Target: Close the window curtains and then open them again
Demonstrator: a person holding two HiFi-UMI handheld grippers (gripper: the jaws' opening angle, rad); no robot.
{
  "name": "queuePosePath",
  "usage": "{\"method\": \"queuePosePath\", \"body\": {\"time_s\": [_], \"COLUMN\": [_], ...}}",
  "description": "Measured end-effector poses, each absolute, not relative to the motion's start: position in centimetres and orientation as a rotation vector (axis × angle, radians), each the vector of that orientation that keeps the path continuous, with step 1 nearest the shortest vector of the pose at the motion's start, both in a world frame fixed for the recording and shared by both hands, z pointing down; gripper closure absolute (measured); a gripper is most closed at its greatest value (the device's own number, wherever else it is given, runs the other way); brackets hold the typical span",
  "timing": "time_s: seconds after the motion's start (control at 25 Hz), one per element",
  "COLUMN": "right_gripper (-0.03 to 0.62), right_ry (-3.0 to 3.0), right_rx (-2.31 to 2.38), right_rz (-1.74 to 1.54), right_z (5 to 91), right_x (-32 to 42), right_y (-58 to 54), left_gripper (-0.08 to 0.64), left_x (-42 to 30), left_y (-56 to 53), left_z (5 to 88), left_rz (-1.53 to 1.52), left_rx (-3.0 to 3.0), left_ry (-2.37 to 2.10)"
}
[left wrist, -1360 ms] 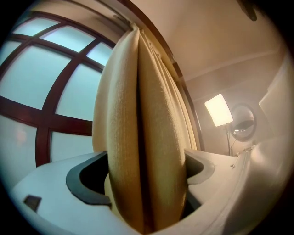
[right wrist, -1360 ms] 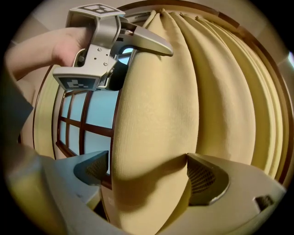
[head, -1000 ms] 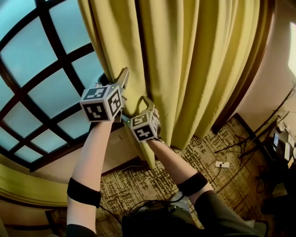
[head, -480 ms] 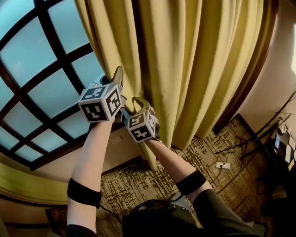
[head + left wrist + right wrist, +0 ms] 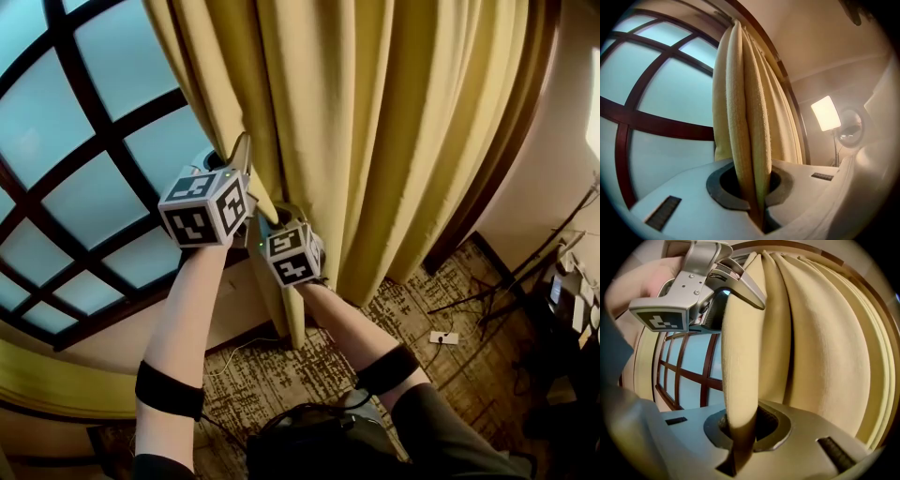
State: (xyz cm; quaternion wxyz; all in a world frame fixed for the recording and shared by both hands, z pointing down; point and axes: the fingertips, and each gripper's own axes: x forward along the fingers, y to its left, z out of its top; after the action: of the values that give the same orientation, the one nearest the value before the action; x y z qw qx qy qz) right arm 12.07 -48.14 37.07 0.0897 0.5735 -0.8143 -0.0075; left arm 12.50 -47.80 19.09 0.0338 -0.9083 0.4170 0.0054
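Mustard-yellow pleated fabric curtain (image 5: 403,141) is hanging bunched at the right of the dark-framed gridded window (image 5: 84,150), and both tools are gripping its leading edge. Left gripper (image 5: 242,157) is pinching the edge fold, jaws pressed tight on the cloth. Right gripper (image 5: 281,214), just below and beside it, is clamping a fold too, its jaws having just been closing on it.

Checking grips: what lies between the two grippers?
A curtain fold, pinched by left gripper and by right gripper, whose jaws just closed; right gripper view shows it.
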Motion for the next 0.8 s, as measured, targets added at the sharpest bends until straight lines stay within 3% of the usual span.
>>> {"method": "queuePosePath", "body": {"time_s": [0.8], "right_gripper": [0.557], "right_ry": [-2.508], "right_rx": [1.612], "right_rz": [0.019], "right_z": [35.7], "right_x": [26.1], "right_y": [-49.6], "left_gripper": [0.555], "left_x": [25.4], "left_y": [-49.3], "left_z": [17.5], "left_rz": [0.088], "left_rx": [-2.748], "left_ry": [1.376]}}
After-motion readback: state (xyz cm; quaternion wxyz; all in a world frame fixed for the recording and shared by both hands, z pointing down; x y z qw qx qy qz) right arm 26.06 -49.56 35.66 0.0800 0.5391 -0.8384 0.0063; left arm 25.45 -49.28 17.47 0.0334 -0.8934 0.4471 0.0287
